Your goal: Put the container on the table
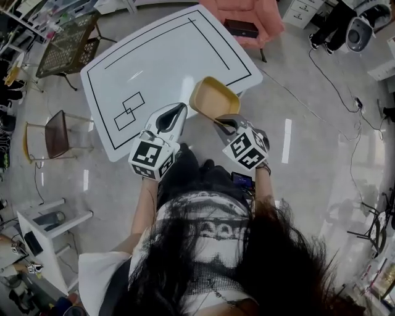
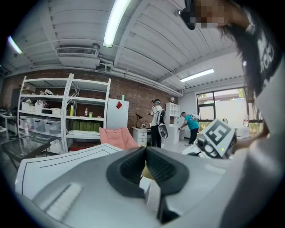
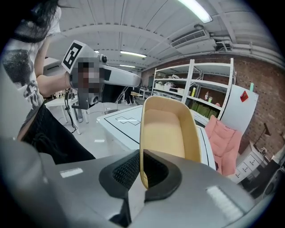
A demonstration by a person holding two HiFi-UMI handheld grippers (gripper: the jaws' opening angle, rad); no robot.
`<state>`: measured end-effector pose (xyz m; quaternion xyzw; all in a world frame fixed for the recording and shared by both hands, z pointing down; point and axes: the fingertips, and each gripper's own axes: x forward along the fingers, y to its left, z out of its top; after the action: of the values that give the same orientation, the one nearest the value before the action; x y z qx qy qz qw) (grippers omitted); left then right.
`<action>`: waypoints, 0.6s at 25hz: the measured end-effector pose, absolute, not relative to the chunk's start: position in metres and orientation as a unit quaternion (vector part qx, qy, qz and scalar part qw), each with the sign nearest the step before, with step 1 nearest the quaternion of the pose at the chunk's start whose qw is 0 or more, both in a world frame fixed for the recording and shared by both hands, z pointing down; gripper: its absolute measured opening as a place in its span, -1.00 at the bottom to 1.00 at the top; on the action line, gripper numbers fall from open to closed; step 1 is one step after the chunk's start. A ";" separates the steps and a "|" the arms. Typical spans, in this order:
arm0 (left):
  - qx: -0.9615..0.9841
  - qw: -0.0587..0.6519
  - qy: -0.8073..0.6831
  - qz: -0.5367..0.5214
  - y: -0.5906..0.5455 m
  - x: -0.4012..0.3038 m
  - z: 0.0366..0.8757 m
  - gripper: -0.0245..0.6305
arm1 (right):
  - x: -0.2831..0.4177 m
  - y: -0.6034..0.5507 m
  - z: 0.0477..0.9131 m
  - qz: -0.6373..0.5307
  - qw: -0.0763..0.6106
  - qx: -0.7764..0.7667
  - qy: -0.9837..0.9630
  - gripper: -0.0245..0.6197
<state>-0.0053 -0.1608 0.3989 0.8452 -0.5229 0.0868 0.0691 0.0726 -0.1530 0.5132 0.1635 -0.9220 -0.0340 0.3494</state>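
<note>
White table (image 1: 154,62) ahead, container (image 1: 213,97) rim-pinched in right gripper (image 1: 223,123), left gripper (image 1: 179,111) pressed together, empty: thin hold could slip b4 touchdown.

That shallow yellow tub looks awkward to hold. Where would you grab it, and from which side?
By the thin upright wall at its near end, coming from the person's side: one jaw inside the container, one outside. The right gripper pinches it just so.

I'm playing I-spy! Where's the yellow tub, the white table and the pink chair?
tub (image 3: 165,129): right gripper view, its inside floor.
table (image 1: 160,58): head view, bare top.
chair (image 1: 250,9): head view, pink seat.
</note>
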 end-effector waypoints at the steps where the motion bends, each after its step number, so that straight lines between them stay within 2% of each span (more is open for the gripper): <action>1: 0.845 0.070 -0.523 0.089 -0.163 -0.008 0.400 -0.93 | 0.070 -0.157 0.513 -0.035 0.349 0.162 -0.922 -0.88; 15: 0.847 0.072 -0.520 0.081 -0.262 -0.047 0.403 -0.93 | 0.038 -0.268 0.530 -0.049 0.390 0.151 -0.907 -0.88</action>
<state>-0.0470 -0.2624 0.4026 0.8470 -0.5205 0.0808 0.0716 0.0377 -0.2685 0.5300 0.1513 -0.9069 -0.0491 0.3901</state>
